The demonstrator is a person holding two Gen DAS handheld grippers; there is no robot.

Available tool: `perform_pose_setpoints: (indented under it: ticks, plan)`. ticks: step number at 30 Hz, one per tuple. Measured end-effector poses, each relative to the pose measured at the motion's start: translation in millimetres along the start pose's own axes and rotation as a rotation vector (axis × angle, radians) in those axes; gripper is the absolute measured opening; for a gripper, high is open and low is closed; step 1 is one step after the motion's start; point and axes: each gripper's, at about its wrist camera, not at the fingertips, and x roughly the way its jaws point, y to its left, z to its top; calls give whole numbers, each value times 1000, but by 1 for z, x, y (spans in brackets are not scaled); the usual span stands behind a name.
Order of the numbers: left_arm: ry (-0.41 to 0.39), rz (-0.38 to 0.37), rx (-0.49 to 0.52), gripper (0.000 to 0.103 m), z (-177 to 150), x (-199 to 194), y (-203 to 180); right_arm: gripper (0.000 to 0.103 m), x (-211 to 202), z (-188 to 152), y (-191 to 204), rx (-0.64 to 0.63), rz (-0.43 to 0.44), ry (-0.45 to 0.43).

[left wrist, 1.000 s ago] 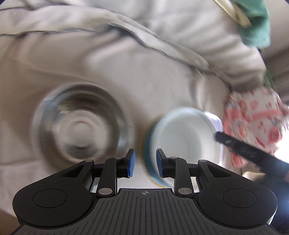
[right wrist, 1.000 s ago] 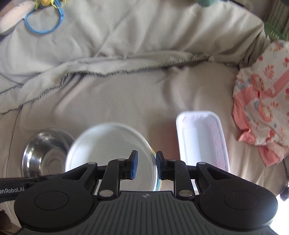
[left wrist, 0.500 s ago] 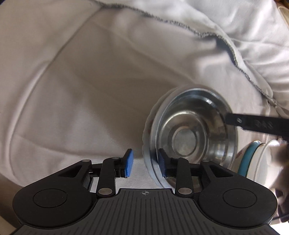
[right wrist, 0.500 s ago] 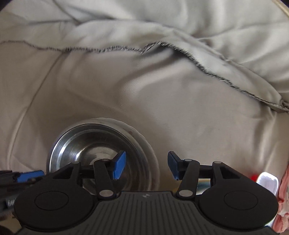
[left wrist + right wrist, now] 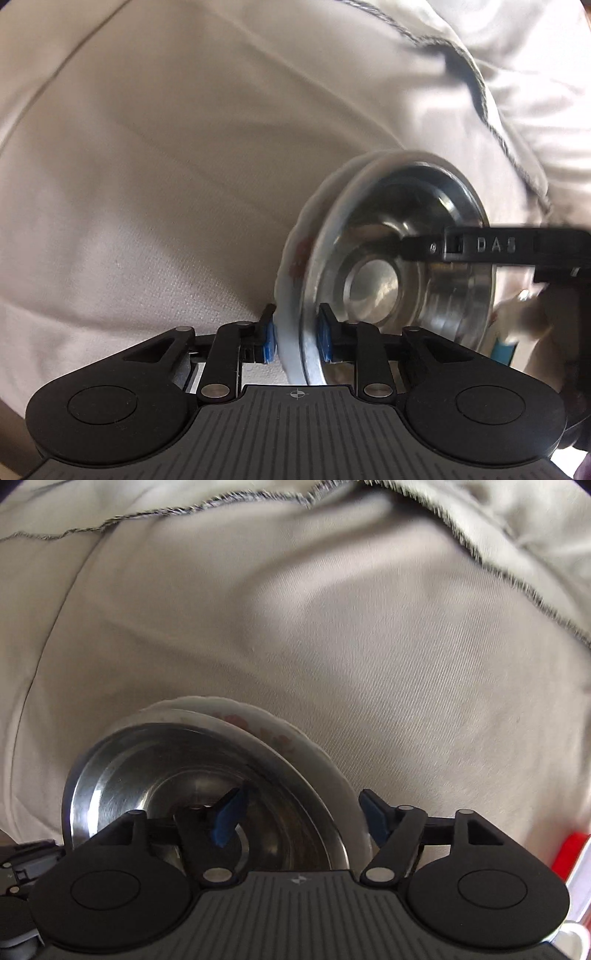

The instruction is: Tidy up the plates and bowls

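A steel bowl sits nested in a white plate with a red flower pattern on a beige sheet. My left gripper is shut on the near rims of the bowl and plate together. In the right wrist view my right gripper is open and straddles the right rims of the steel bowl and the floral plate, one finger inside the bowl, one outside the plate. A finger of the right gripper reaches over the bowl in the left wrist view.
The beige sheet has folds and a dark stitched hem at the back. A white tray with a red edge lies at the right. A blue-rimmed dish peeks out behind the bowl.
My left gripper has closed on the rims of the steel bowl and floral plate. My right gripper has moved in and opened wider around the stack's right rim.
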Motion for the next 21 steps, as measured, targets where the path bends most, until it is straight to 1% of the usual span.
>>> perform_pose_setpoints:
  ticks: [2,4,5,6,9,12,15,16,18,21]
  plan:
    - [21,-36,-59,26,3,1,7,75,0,0,-3,18,19,-4]
    - [53,-37,-50,26,8,2,6,75,-3,0,-7,27,36,-15]
    - [51,-31,-41,27,11,2,4,75,-4,0,-10,41,49,-19]
    - [38,-24,-26,29,13,0,2,75,-4,0,-13,60,68,-22]
    - [-12,12,34,30,22,-4,-12,75,-2,-3,-24,114,110,-24]
    - [-50,34,59,30,35,-7,-16,75,-1,-8,-26,105,106,-32]
    - [-88,65,86,30,44,-13,-21,75,-6,-13,-25,111,113,-59]
    - [-102,57,97,31,44,-18,-21,75,-12,-14,-27,120,115,-78]
    - [-138,48,115,31,45,-31,-24,74,-30,-23,-31,137,114,-151]
    - [-194,77,146,32,40,-53,-31,74,-68,-38,-38,146,100,-299]
